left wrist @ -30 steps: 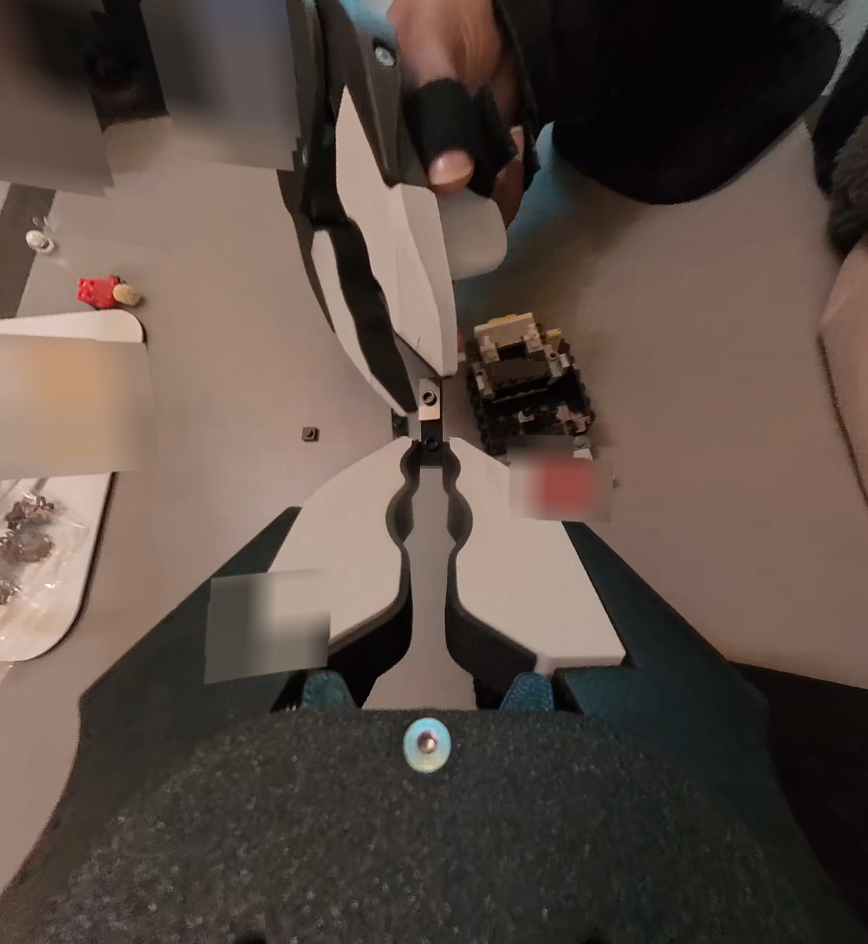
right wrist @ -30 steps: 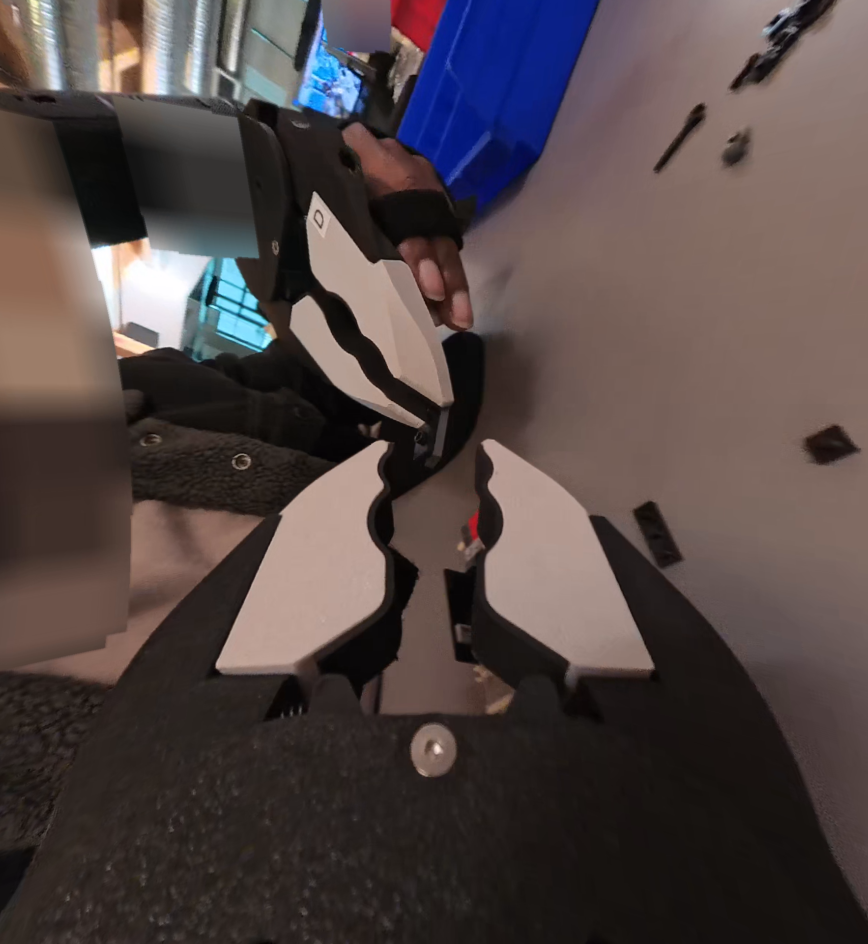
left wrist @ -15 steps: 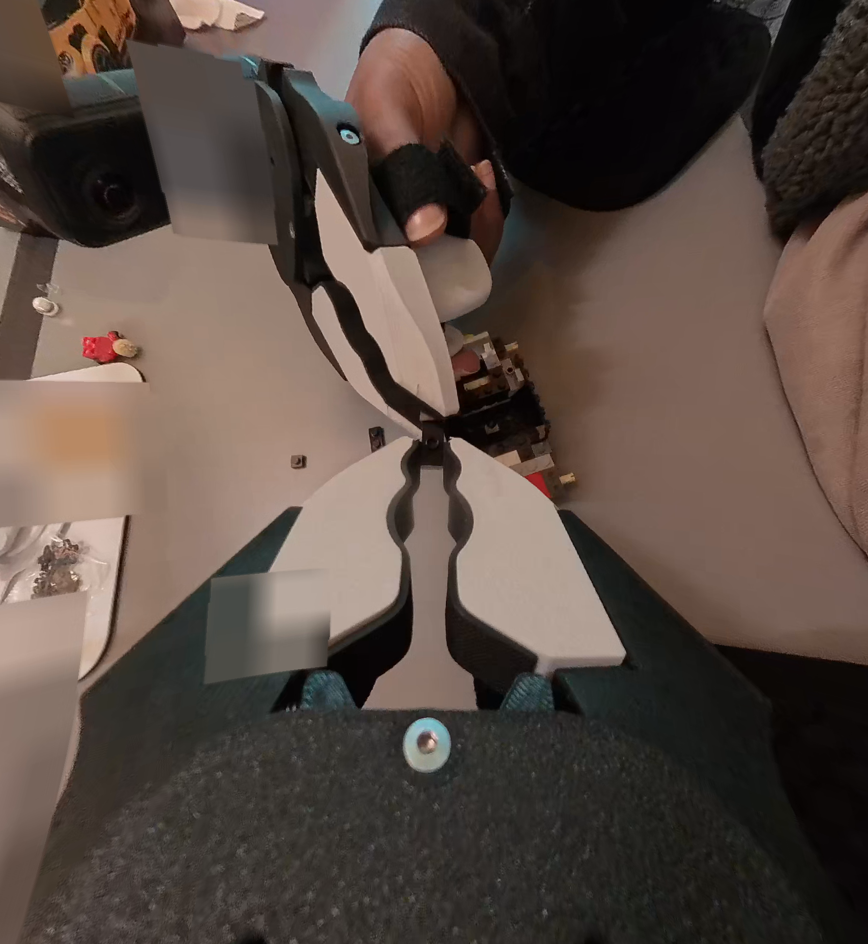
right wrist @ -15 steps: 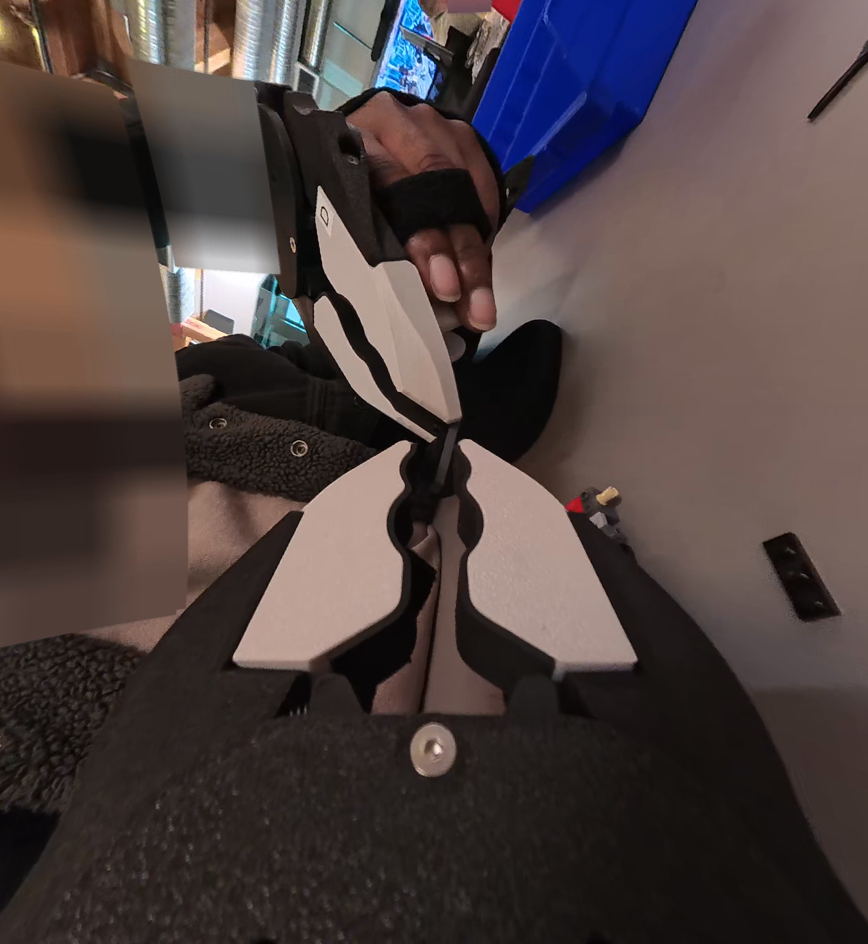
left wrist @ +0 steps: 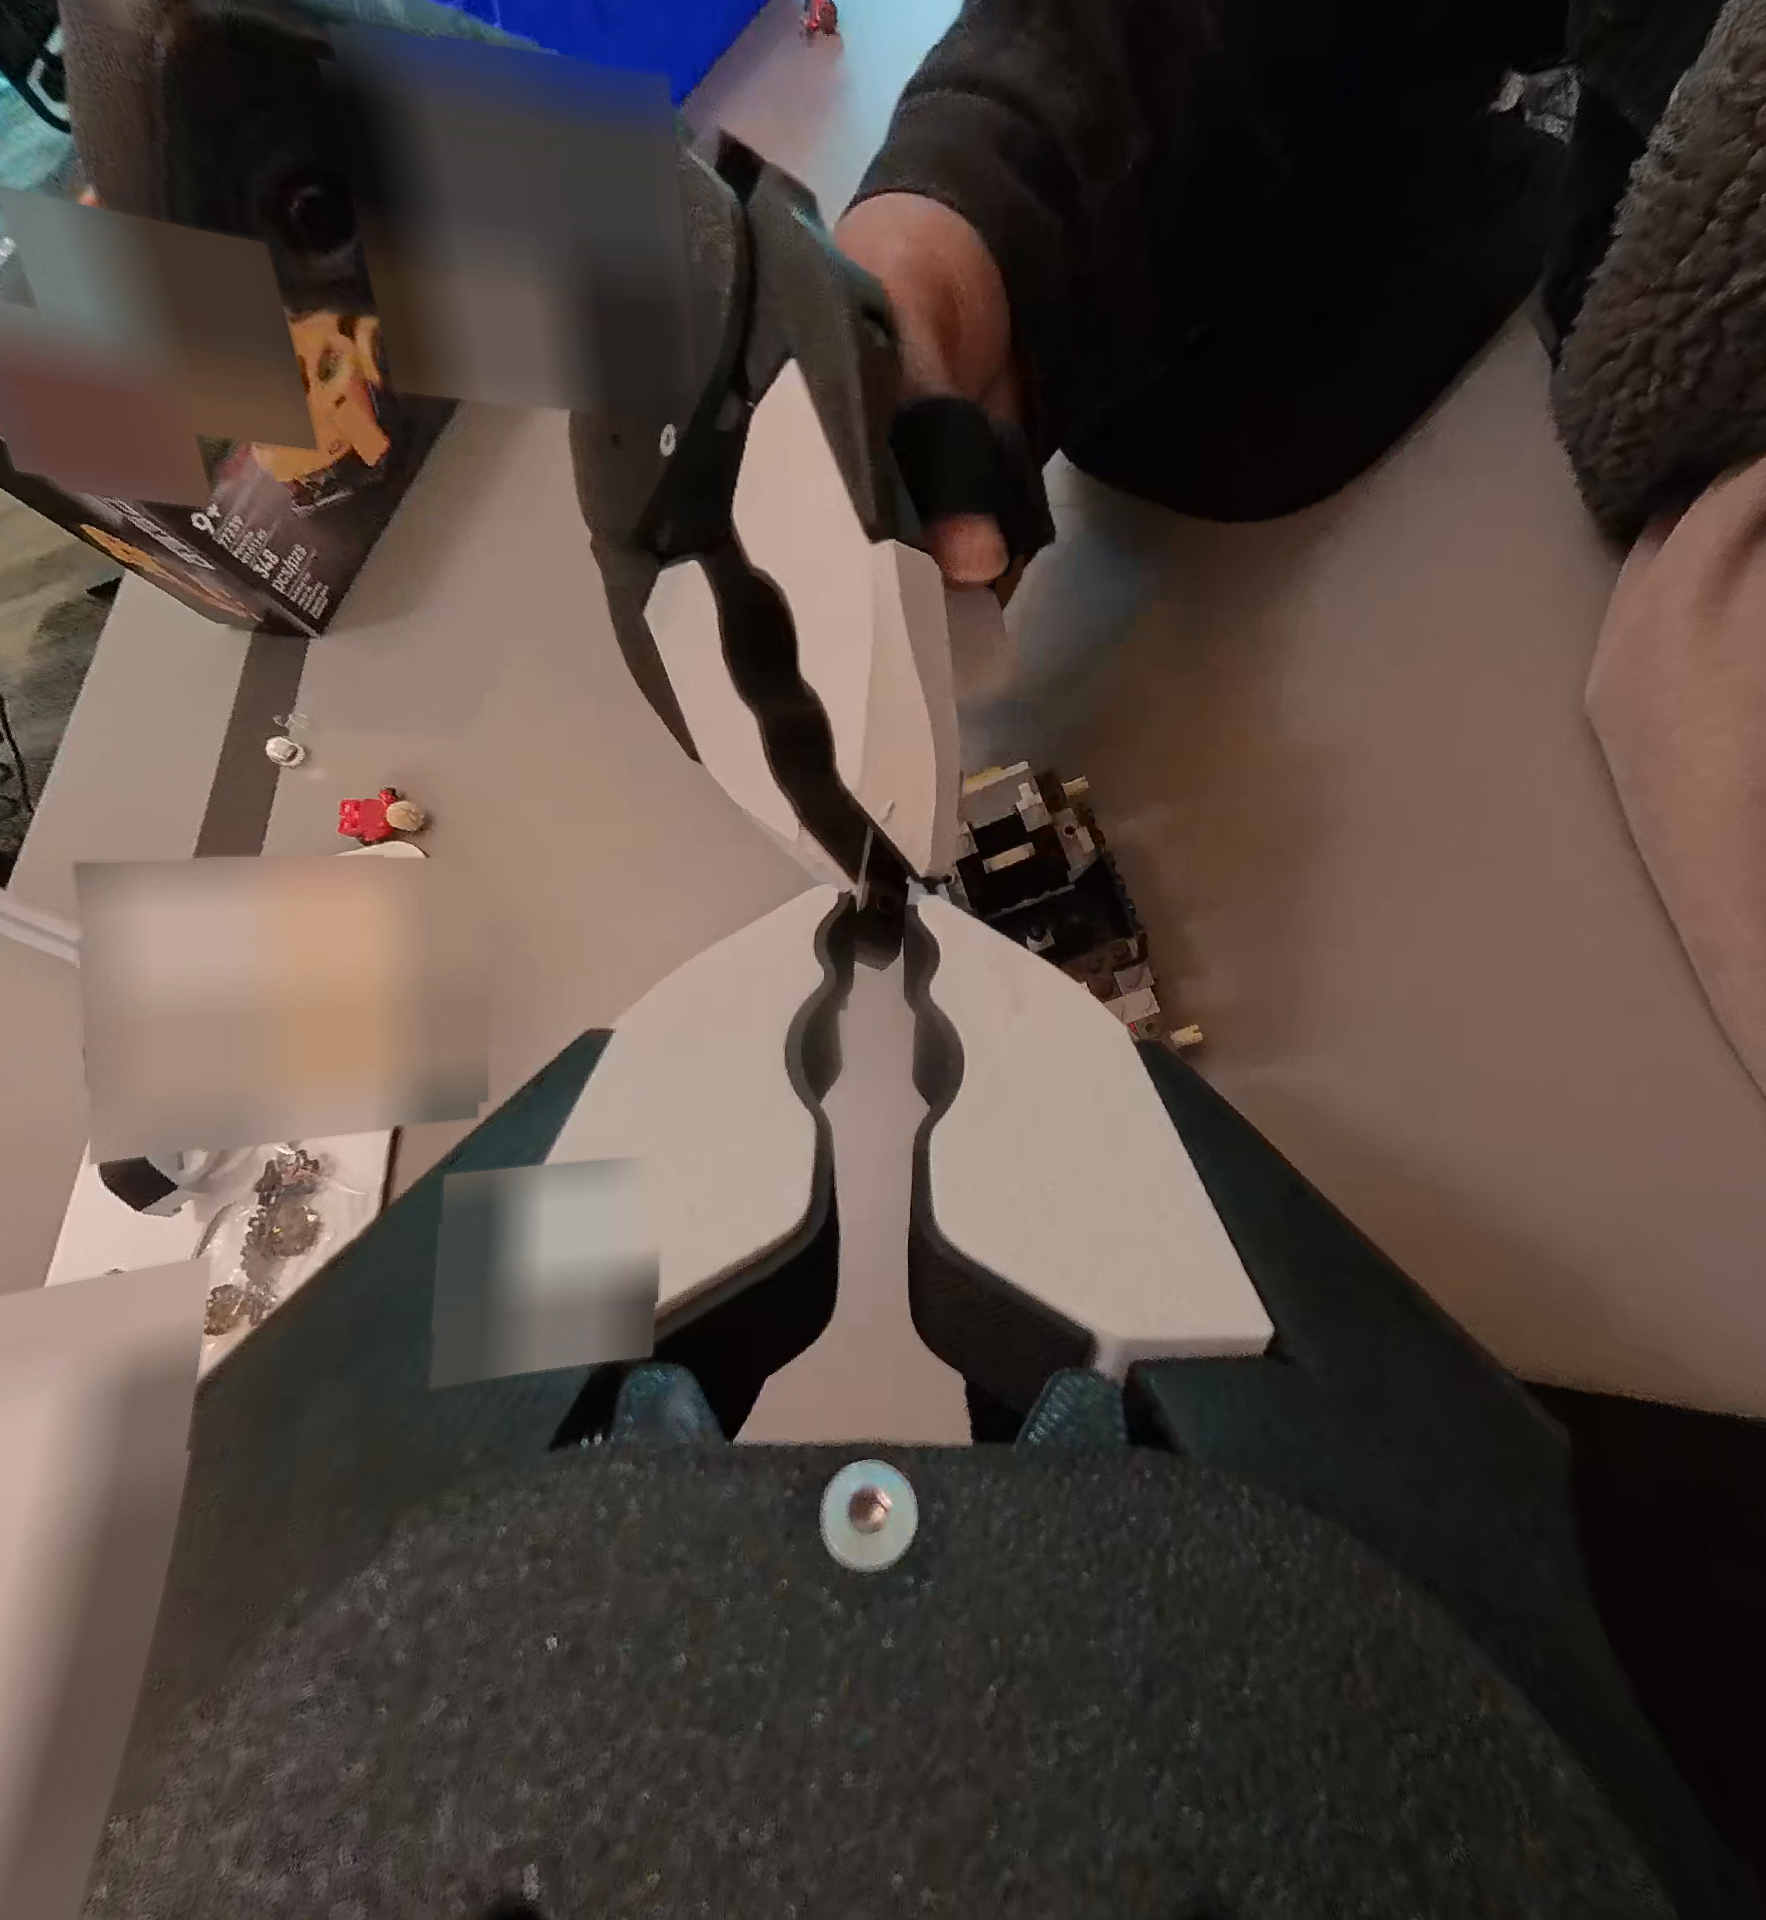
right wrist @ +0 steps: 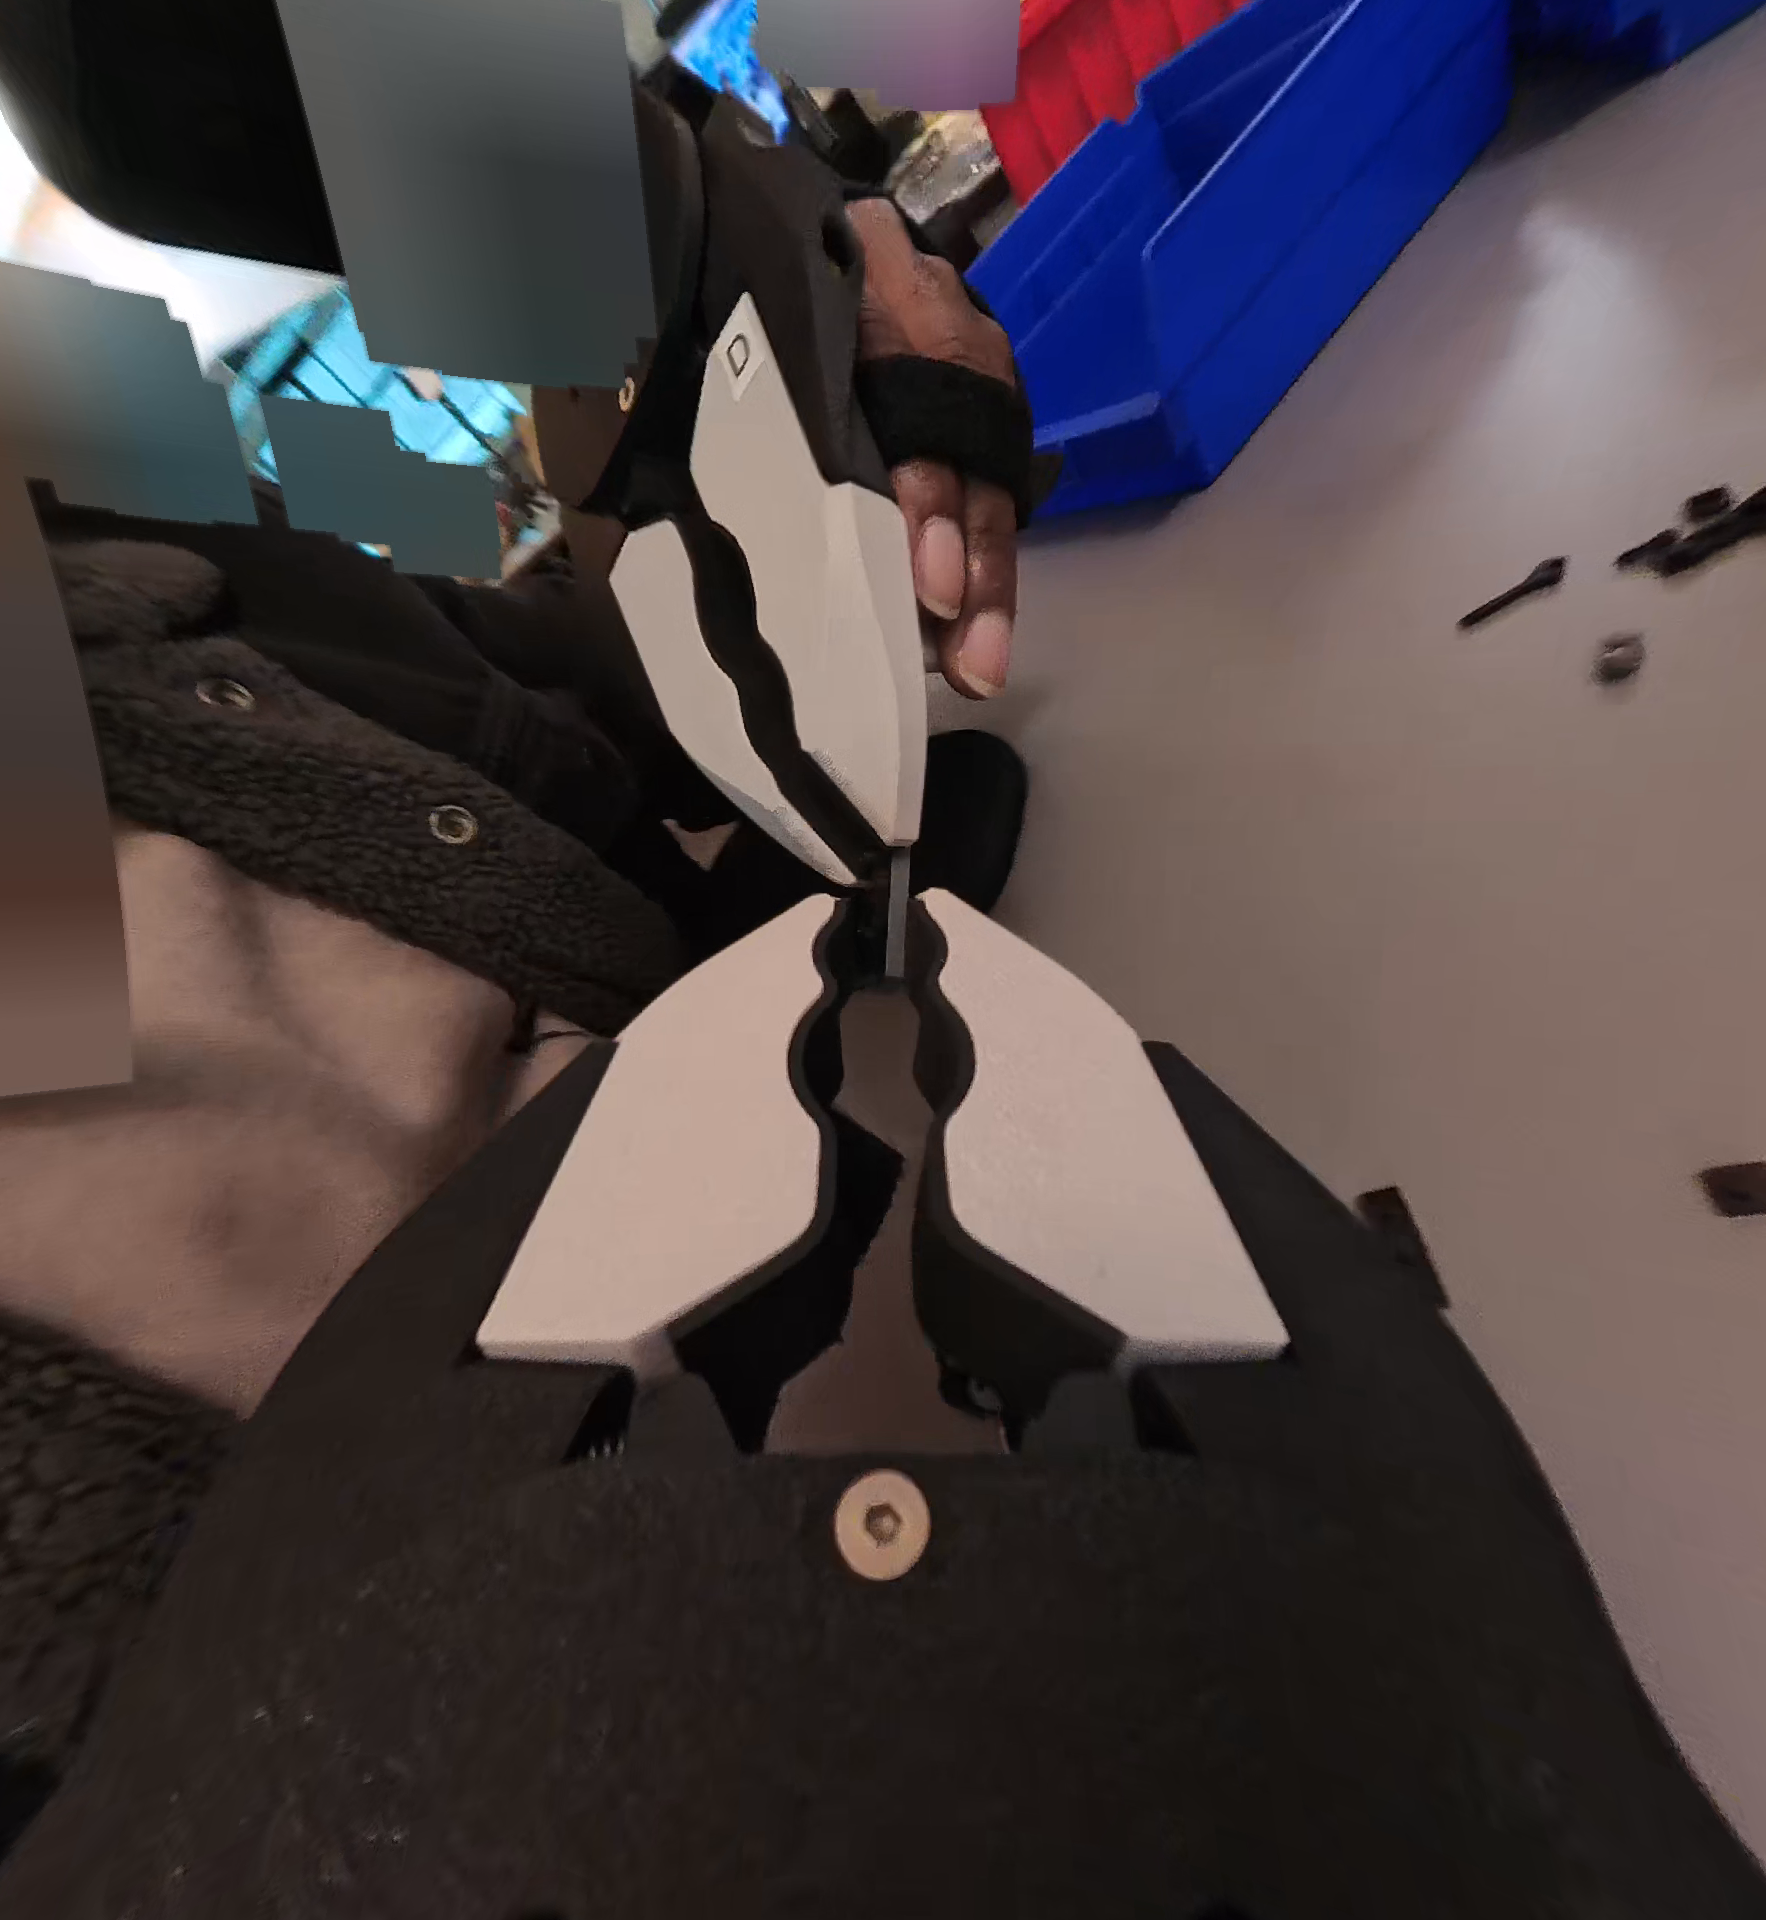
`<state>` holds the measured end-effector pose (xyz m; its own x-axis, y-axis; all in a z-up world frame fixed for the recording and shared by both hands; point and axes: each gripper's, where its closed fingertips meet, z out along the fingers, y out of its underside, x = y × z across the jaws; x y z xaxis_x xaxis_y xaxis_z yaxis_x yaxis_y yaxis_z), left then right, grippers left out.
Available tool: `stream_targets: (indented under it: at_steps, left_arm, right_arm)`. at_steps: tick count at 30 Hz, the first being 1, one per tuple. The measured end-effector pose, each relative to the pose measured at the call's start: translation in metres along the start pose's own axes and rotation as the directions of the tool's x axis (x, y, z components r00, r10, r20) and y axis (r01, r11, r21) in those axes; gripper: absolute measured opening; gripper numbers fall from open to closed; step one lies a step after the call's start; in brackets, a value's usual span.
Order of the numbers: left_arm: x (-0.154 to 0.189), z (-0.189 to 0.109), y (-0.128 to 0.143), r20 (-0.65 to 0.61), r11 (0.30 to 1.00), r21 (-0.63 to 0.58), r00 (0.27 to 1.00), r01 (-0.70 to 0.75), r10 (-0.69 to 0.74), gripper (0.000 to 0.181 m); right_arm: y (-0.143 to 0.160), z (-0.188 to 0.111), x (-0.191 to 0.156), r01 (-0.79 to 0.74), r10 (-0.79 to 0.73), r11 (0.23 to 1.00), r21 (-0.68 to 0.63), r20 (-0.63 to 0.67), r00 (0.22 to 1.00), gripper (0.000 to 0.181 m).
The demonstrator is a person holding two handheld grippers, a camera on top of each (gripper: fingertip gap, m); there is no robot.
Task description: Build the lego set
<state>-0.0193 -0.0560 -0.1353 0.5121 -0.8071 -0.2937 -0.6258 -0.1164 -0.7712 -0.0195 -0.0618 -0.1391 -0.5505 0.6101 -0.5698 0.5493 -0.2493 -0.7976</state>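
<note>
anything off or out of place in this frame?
Nothing damaged or spilled. Both hand-held grippers, left and right, meet tip to tip, pinching one small dark piece above the table. The part-built model lies tipped on its side behind them.

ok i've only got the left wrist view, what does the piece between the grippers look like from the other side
Observer: In the right wrist view the piece is a thin grey strip seen edge-on, running from the left gripper into the right gripper.
Operator: any loose parts that side
Observer: A black square tile lies alone on the table, to the right of the right gripper.
Operator: anything further out
Observer: A cluster of black parts lies near the blue bins.
</note>
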Motion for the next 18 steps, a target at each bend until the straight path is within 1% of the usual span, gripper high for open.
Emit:
stream_targets:
  at_steps: [3, 5, 7, 9, 11, 12, 14, 15, 18]
  left_arm:
    - [-0.004, -0.003, -0.006, 0.023, 0.999, 0.046, 1.000, 0.001, -0.002, 0.008]
    - [-0.004, -0.007, -0.010, 0.013, 0.997, 0.082, 1.000, 0.007, -0.008, 0.009]
    - [-0.007, -0.013, -0.011, -0.010, 0.992, 0.110, 0.998, 0.058, -0.057, 0.016]
    - [-0.007, -0.015, -0.012, -0.057, 0.981, 0.144, 0.991, 0.128, -0.121, 0.022]
    - [-0.005, -0.010, -0.008, -0.097, 0.976, 0.130, 0.982, 0.174, -0.163, 0.027]
    - [-0.005, -0.007, -0.007, -0.101, 0.975, 0.132, 0.981, 0.178, -0.165, 0.024]
    - [-0.002, -0.005, -0.013, -0.127, 0.965, 0.174, 0.976, 0.196, -0.175, 0.009]
    - [-0.001, -0.005, -0.015, -0.141, 0.961, 0.184, 0.973, 0.208, -0.183, 0.008]
    - [-0.002, -0.004, -0.014, -0.134, 0.960, 0.185, 0.974, 0.208, -0.185, 0.008]
  right_arm:
    - [-0.006, -0.003, -0.001, 0.100, -0.099, 0.995, 0.016, -0.069, 0.993, 0.009]
    - [-0.008, -0.004, 0.000, 0.214, -0.212, 0.977, -0.003, -0.138, 0.967, 0.009]
    - [-0.008, -0.006, 0.001, 0.347, -0.349, 0.937, -0.048, -0.216, 0.912, 0.009]
    - [-0.012, -0.006, -0.002, 0.473, -0.474, 0.878, -0.075, -0.266, 0.839, 0.009]
    - [-0.013, -0.006, -0.005, 0.569, -0.575, 0.814, -0.120, -0.306, 0.758, 0.009]
    - [-0.014, -0.005, -0.007, 0.598, -0.606, 0.790, -0.132, -0.314, 0.731, 0.009]
    - [-0.013, -0.005, -0.007, 0.641, -0.657, 0.748, -0.172, -0.329, 0.678, 0.009]
    - [-0.012, -0.005, -0.007, 0.663, -0.682, 0.724, -0.189, -0.337, 0.649, 0.009]
    - [-0.012, -0.005, -0.006, 0.700, -0.723, 0.680, -0.219, -0.356, 0.592, 0.009]
